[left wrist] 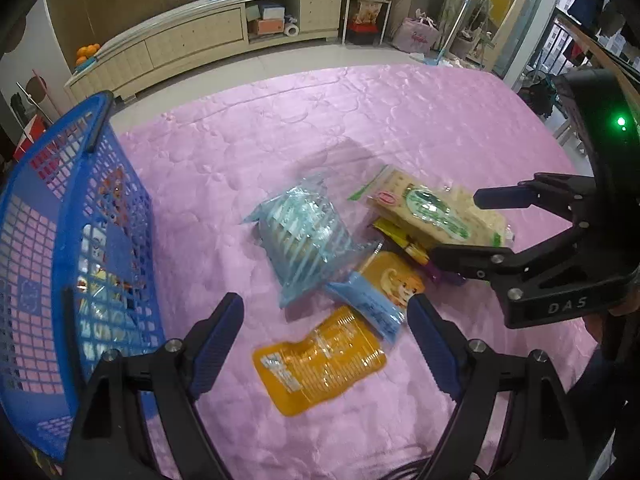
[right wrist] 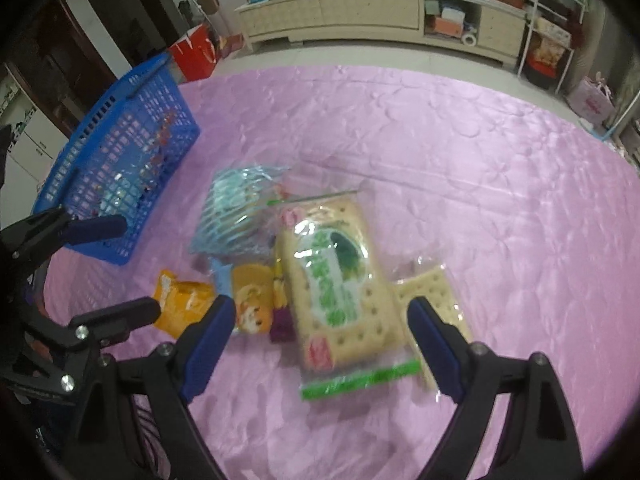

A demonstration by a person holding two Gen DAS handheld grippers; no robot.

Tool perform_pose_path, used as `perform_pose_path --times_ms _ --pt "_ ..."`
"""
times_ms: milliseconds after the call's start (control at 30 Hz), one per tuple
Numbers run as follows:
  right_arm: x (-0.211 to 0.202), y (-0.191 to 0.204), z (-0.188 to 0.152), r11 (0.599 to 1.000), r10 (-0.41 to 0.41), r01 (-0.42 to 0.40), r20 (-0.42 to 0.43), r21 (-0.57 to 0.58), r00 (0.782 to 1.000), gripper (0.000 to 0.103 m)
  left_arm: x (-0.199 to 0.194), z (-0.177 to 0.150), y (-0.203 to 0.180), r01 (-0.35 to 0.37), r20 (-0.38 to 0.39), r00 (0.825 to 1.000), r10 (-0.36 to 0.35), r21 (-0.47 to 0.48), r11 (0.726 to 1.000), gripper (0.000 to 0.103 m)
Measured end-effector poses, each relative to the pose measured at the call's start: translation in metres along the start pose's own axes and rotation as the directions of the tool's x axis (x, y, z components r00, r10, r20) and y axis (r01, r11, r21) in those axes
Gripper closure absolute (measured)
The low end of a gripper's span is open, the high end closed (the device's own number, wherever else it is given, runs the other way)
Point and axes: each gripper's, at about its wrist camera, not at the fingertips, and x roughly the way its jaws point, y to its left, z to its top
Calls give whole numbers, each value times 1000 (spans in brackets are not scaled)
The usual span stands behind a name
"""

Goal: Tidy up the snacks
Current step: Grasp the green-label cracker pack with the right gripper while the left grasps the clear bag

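A heap of snack packets lies on the pink cloth [left wrist: 400, 120]. My left gripper [left wrist: 322, 308] is open just above an orange pouch [left wrist: 320, 364], a small blue packet [left wrist: 368, 312] and an orange cartoon packet [left wrist: 396, 280]. Beyond them sits a light blue striped packet [left wrist: 300, 232]. My right gripper [right wrist: 320, 308] is open over a green-labelled cracker pack [right wrist: 336, 284], with a second cracker pack [right wrist: 436, 296] by its right finger. Neither gripper touches a packet. The blue mesh basket [left wrist: 80, 240] at the left holds several snacks.
A purple item [right wrist: 282, 320] is wedged between the cracker pack and the cartoon packet [right wrist: 250, 300]. The two grippers are close, the left gripper [right wrist: 136, 266] beside the basket [right wrist: 120, 160]. A long cream cabinet [right wrist: 360, 12] stands beyond the cloth.
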Motion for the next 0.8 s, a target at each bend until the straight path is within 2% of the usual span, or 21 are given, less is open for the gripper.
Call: perform_pose_path --times_ms 167,367,633,800 --pt "19 -6 9 1000 8 -8 -39 -12 999 27 9 3 6 5 -13 1000 -6 -21 1000 21" --pt "22 -13 7 999 34 -34 -43 1 998 51 9 1 6 2 -16 1000 -2 -22 1000 21" --pt "14 -21 -3 999 37 -36 -22 38 999 54 2 1 5 -20 -3 1000 20 -48 999 21" --pt "3 -17 -1 999 -36 35 17 18 999 54 2 9 13 -33 -2 999 33 -99 995 21"
